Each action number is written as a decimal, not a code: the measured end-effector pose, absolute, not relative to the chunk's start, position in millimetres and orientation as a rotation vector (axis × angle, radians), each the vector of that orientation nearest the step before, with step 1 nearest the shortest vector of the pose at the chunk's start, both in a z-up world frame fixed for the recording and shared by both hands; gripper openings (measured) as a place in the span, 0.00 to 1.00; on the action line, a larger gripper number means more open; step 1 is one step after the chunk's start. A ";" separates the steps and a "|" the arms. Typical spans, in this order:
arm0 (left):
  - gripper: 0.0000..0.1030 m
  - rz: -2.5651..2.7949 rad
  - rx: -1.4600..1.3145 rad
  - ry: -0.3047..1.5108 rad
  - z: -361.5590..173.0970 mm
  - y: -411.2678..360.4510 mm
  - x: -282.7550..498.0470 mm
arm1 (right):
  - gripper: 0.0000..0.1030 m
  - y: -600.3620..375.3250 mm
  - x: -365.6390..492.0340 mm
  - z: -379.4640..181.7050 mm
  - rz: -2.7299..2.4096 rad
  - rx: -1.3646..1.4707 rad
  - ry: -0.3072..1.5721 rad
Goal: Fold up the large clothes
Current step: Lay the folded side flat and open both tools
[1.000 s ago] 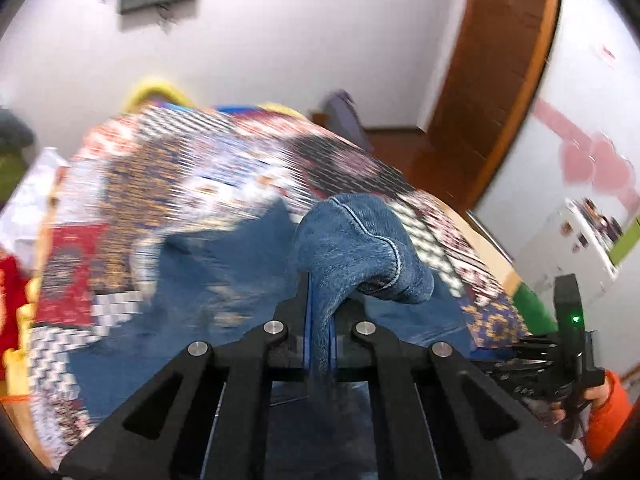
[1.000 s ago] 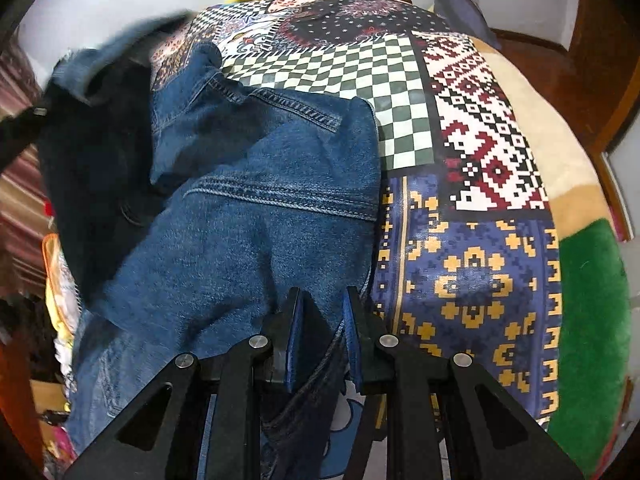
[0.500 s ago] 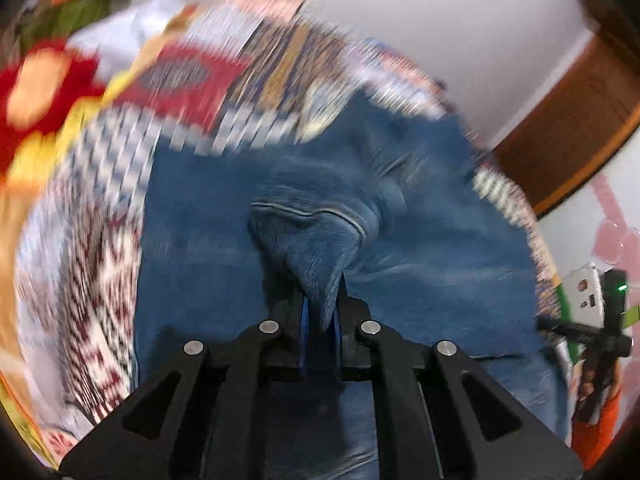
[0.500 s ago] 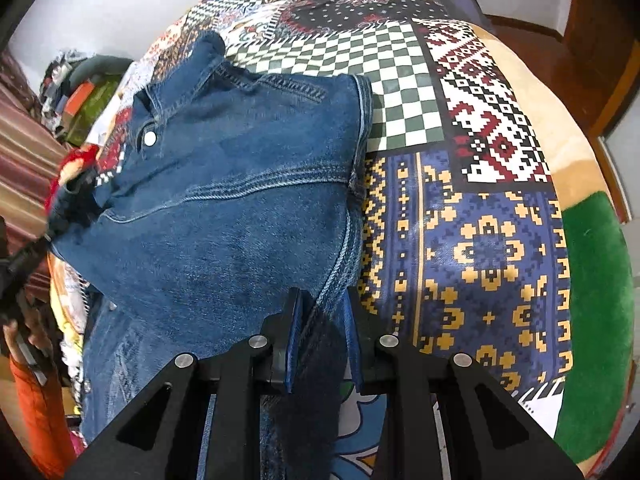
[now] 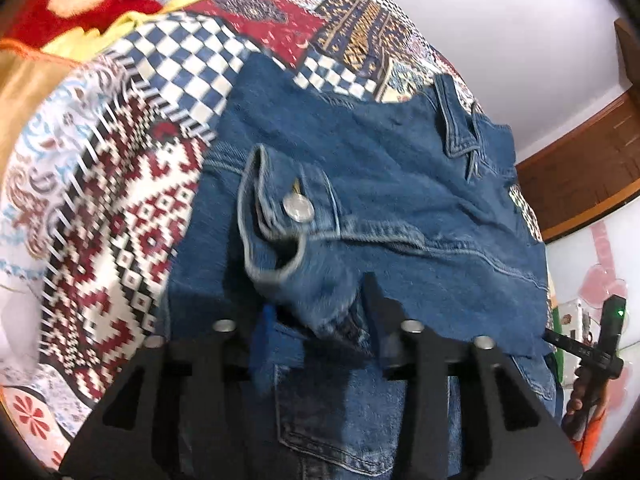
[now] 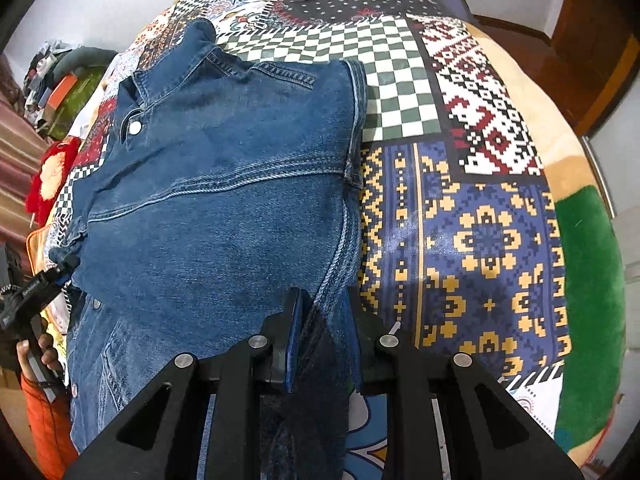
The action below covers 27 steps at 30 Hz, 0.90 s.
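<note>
Two tools over denim jacket [image 6: 224,208], left tool [image 5: 316,316] just parted, cuff [image 5: 276,220] loose between, right tool [image 6: 324,320] clamped on hem.

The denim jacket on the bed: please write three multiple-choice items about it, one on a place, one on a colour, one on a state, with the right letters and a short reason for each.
1. Where does the denim jacket lie?
A. On a patterned bedspread
B. On a bare wooden floor
C. On a hanger

2. What colour is the round button on the cuff?
A. Red
B. Silver
C. Black

3. How does the right hand-held gripper stand?
A. Wide open, nothing between the jaws
B. Shut on the jacket's edge
C. Shut on a sock

Answers
1. A: the patterned bedspread shows around the jacket in both views.
2. B: the button shines metallic silver in the left wrist view.
3. B: denim runs up between the closed pads in the right wrist view.
</note>
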<state>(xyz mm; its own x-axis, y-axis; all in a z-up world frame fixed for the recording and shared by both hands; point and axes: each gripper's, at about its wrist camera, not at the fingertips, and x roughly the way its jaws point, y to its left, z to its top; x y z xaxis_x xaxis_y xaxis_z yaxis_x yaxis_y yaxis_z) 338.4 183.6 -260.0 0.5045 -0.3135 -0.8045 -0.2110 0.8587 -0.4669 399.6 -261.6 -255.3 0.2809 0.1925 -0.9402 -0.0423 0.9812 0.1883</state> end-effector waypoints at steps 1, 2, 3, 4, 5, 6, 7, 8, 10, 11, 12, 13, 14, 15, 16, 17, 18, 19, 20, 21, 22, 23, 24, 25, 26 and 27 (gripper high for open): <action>0.43 -0.049 -0.559 1.045 -257.5 186.4 339.1 | 0.16 -260.6 400.7 -253.6 0.159 0.130 1.275; 0.38 -0.016 -0.537 1.027 -253.3 189.1 339.7 | 0.16 -259.8 401.6 -251.1 0.161 0.124 1.270; 0.25 0.002 -0.509 1.013 -249.3 189.8 341.7 | 0.16 -258.8 402.6 -247.1 0.164 0.117 1.260; 0.18 0.006 -0.487 0.997 -244.3 191.0 342.2 | 0.16 -258.3 403.4 -243.3 0.168 0.110 1.250; 0.14 0.004 -0.478 0.978 -237.8 192.5 341.4 | 0.16 -257.0 404.3 -238.6 0.172 0.100 1.237; 0.12 -0.001 -0.478 0.956 -231.5 194.3 339.8 | 0.16 -254.6 406.2 -232.0 0.175 0.088 1.218; 0.12 -0.006 -0.472 0.927 -222.0 195.3 338.1 | 0.16 -252.6 407.8 -228.1 0.177 0.082 1.208; 0.11 -0.005 -0.458 0.906 -214.1 195.5 337.2 | 0.16 -250.1 409.7 -223.0 0.181 0.074 1.196; 0.11 -0.001 -0.426 0.876 -203.9 196.8 336.1 | 0.16 -244.4 413.2 -212.9 0.190 0.055 1.165; 0.11 0.007 -0.399 0.862 -198.3 196.0 335.8 | 0.16 -240.1 415.5 -209.2 0.196 0.040 1.149; 0.11 0.018 -0.367 0.856 -195.8 194.4 336.5 | 0.16 -236.3 418.1 -208.9 0.199 0.024 1.144; 0.11 0.030 -0.326 0.860 -196.1 191.3 337.5 | 0.16 -233.3 419.4 -210.8 0.200 0.010 1.145; 0.11 0.040 -0.301 0.874 -199.9 188.7 338.9 | 0.16 -228.2 422.6 -216.9 0.201 -0.016 1.156; 0.12 0.047 -0.287 0.895 -206.0 186.8 341.3 | 0.16 -226.2 424.6 -223.4 0.208 -0.035 1.171; 0.12 0.052 -0.280 0.919 -212.9 186.5 342.0 | 0.16 -224.1 427.9 -235.0 0.215 -0.060 1.205; 0.12 0.059 -0.278 0.953 -223.9 186.3 344.3 | 0.16 -222.2 431.4 -249.1 0.212 -0.076 1.241; 0.13 0.072 -0.278 0.982 -233.7 187.4 344.3 | 0.16 -222.5 432.2 -256.3 0.217 -0.070 1.245; 0.14 0.089 -0.276 1.014 -245.1 188.2 343.6 | 0.16 -223.1 431.2 -258.8 0.224 -0.065 1.230; 0.14 0.103 -0.272 1.034 -250.9 188.5 340.1 | 0.16 -224.3 429.7 -258.1 0.231 -0.064 1.211; 0.14 0.125 -0.261 1.050 -257.7 188.7 336.7 | 0.16 -225.7 428.3 -256.5 0.236 -0.067 1.202; 0.14 0.143 -0.249 1.058 -262.6 189.5 333.0 | 0.16 -226.9 427.1 -255.5 0.237 -0.070 1.198; 0.16 0.150 -0.250 1.060 -266.6 191.9 327.3 | 0.16 -227.8 425.9 -254.9 0.239 -0.076 1.193; 0.17 0.152 -0.257 1.058 -267.6 193.1 323.6 | 0.16 -227.7 424.2 -254.5 0.248 -0.093 1.183; 0.17 0.153 -0.265 1.055 -268.0 194.7 319.9 | 0.16 -227.1 421.3 -255.1 0.251 -0.108 1.176; 0.17 0.158 -0.264 1.058 -267.4 196.3 315.5 | 0.16 -225.9 419.0 -255.7 0.252 -0.133 1.166; 0.17 0.169 -0.251 1.065 -267.2 197.6 312.0 | 0.16 -223.3 415.7 -255.7 0.246 -0.169 1.154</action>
